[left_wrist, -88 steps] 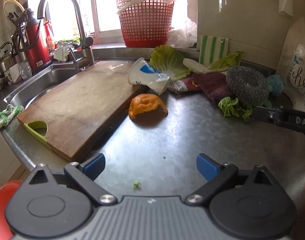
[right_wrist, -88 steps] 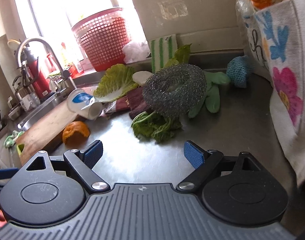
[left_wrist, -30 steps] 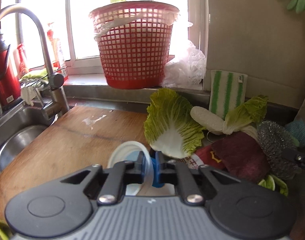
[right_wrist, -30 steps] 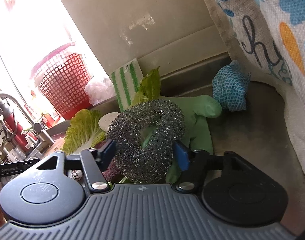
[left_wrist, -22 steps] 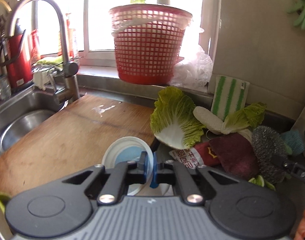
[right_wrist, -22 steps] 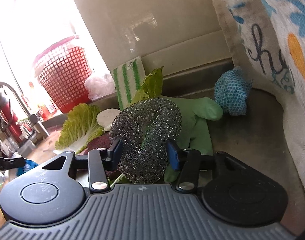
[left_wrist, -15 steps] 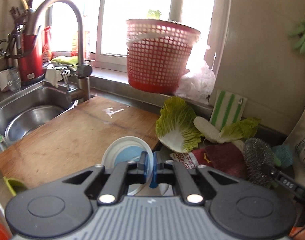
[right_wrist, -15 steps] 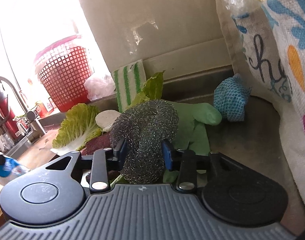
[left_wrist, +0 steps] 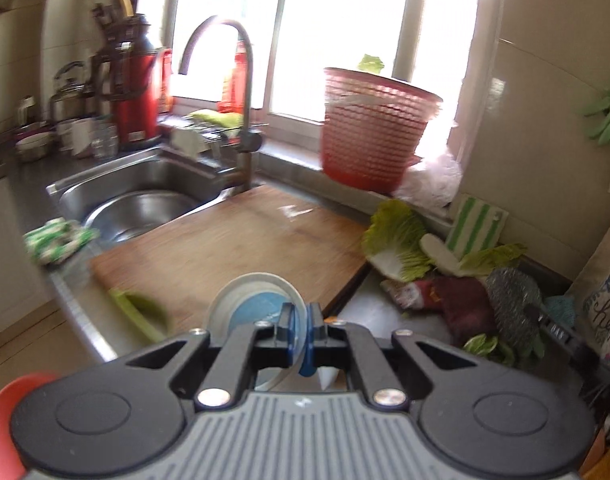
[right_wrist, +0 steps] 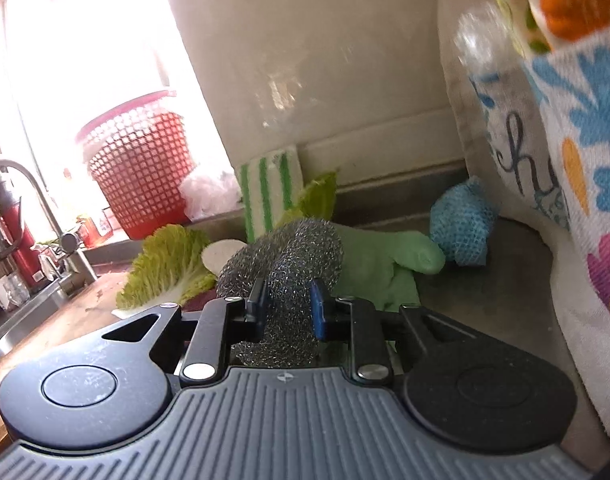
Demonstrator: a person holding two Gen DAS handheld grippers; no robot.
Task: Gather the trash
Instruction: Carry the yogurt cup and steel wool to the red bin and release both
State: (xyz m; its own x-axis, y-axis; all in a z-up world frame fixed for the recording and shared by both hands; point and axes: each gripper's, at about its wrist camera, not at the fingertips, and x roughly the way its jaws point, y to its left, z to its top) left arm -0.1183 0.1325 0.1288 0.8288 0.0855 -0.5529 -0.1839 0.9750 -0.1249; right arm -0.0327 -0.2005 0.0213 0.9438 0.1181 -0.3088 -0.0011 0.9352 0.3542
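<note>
At the near edge of the left view, the rim of a cup [left_wrist: 261, 300] is pinched between the closed jaws of the left gripper [left_wrist: 299, 338], held above the cutting board [left_wrist: 241, 248]. In the right view, a steel scourer [right_wrist: 289, 276] is squeezed between the nearly shut jaws of the right gripper [right_wrist: 287, 312]. The cup could probably be lost, since only its thin wall is gripped and the view is blurred by motion; the springy scourer might slip free too. Farther off at 1 o'clock, a cabbage leaf [left_wrist: 397, 240] and a wrapper [left_wrist: 405, 294] lie on the counter. Farthest, at 12 o'clock, a red basket [left_wrist: 371, 132] sits on the windowsill, with the faucet [left_wrist: 241, 92] at 11 o'clock near the likely path.
</note>
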